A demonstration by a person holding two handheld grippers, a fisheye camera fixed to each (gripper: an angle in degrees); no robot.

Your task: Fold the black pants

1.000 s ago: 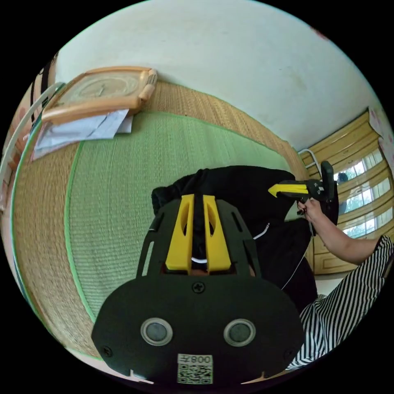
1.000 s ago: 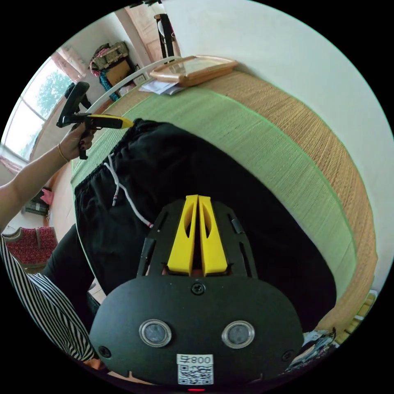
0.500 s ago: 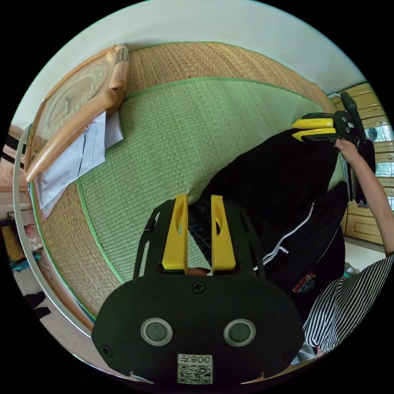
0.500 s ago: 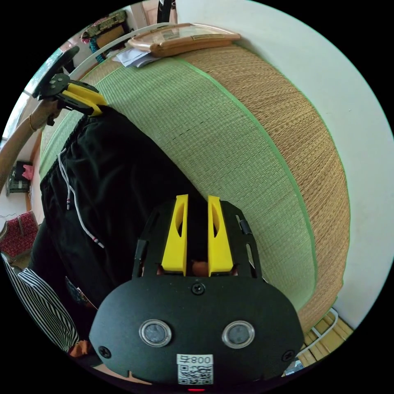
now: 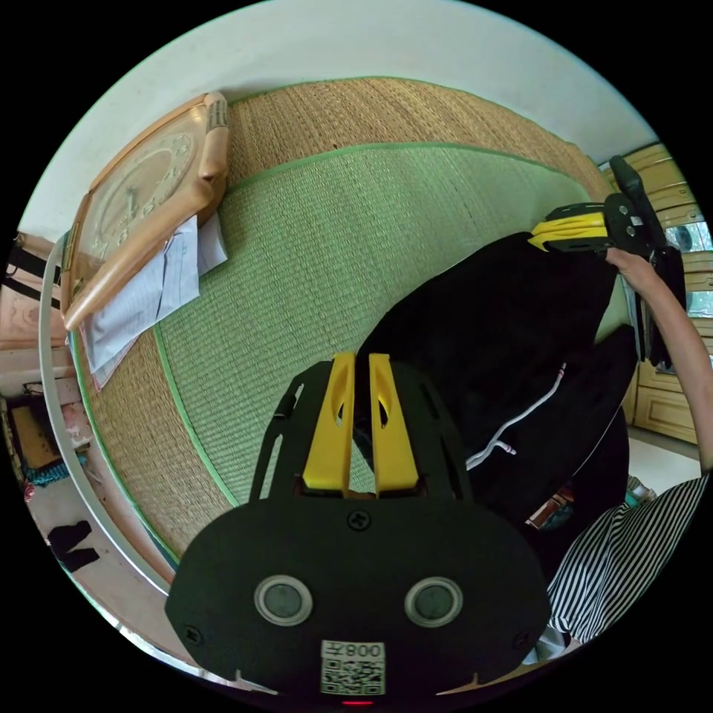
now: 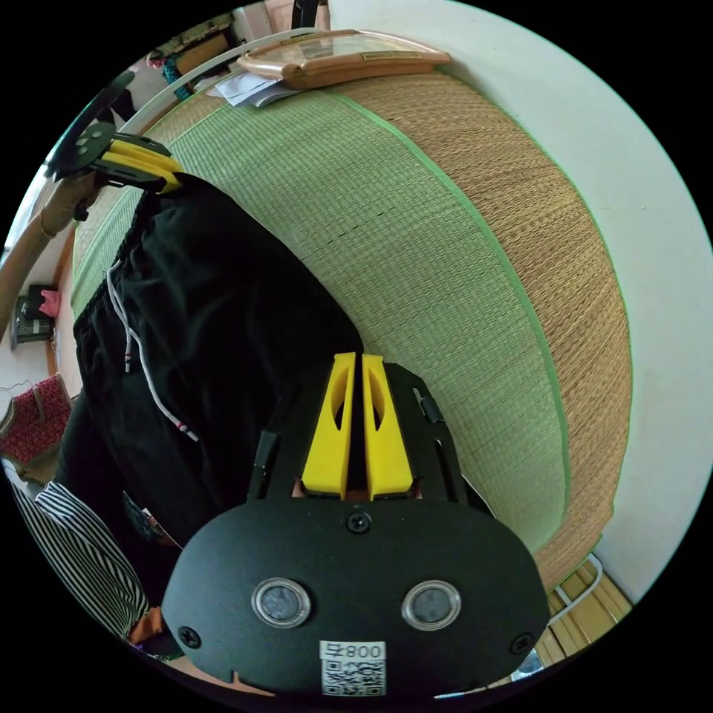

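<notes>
The black pants (image 5: 505,334) lie spread on the mat (image 5: 312,245), seemingly barely folded. The left gripper (image 5: 359,371) and the right gripper (image 6: 355,371), at the garment's seven and one o'clock, each pinch an edge.

Ahead of my left hand-held gripper (image 5: 359,365), matt plastic, I see soft matt black cloth pants (image 5: 505,334) on a rough woven straw mat (image 5: 312,245); glossy wood-look clock (image 5: 141,200) beyond.

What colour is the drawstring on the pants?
White, with small dark and red marks near its ends; the drawstring on the pants shows best in the right gripper view.
</notes>
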